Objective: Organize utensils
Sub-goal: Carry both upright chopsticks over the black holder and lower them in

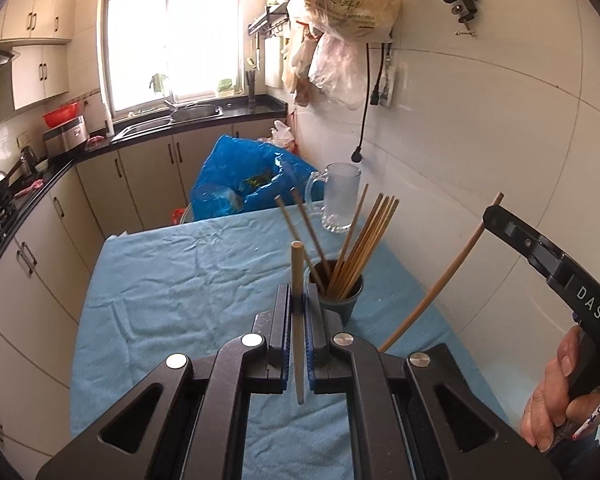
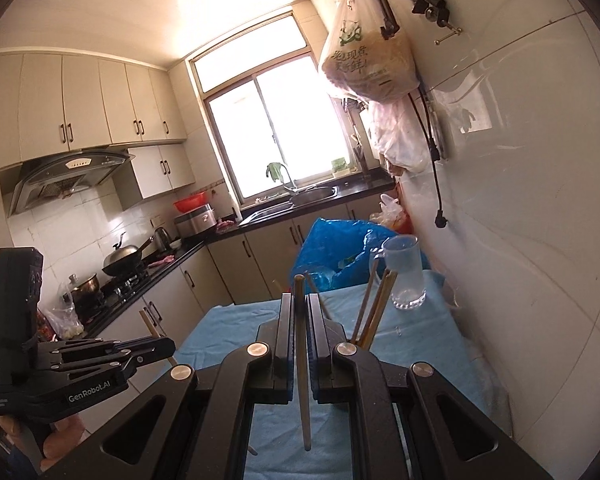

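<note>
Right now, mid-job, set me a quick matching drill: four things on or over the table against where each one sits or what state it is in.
Things:
1. left claw
2. dark cup
3. glass mug
4. blue bag

States:
A. empty, at the table's far end by the wall
B. shut on a single chopstick
C. beyond the table's far edge
D. standing on the blue cloth, holding a bundle of chopsticks

Pairs: 1-B, 2-D, 3-A, 4-C
</note>
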The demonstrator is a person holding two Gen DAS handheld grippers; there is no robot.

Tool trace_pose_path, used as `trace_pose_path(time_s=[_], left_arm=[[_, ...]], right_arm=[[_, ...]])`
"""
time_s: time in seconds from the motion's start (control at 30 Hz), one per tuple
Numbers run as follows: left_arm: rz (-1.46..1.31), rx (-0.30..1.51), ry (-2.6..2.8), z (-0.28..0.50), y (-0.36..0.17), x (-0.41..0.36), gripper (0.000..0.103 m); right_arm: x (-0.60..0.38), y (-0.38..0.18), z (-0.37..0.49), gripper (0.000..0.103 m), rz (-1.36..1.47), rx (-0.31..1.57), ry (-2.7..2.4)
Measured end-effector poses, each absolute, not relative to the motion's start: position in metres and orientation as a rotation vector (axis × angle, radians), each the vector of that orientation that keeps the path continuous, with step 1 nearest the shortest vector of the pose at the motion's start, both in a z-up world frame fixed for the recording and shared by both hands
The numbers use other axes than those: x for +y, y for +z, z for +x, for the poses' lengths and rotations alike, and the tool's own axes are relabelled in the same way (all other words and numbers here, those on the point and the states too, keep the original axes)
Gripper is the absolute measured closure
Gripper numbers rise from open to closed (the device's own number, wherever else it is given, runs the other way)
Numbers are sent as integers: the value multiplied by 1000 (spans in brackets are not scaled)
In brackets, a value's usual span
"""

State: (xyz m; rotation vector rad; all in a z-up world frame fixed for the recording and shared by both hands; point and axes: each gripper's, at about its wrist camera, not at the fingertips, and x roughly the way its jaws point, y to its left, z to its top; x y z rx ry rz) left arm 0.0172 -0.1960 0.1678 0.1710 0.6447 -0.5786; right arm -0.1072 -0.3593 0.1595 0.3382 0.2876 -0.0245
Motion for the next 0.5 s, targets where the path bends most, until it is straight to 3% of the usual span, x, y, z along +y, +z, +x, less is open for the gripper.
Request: trace_pose_path(time_s=[0.5], left_arm=[[145,601,-618,61,208,-241,97]], right_arm=[[-389,205,-86,97,315,223,-63]])
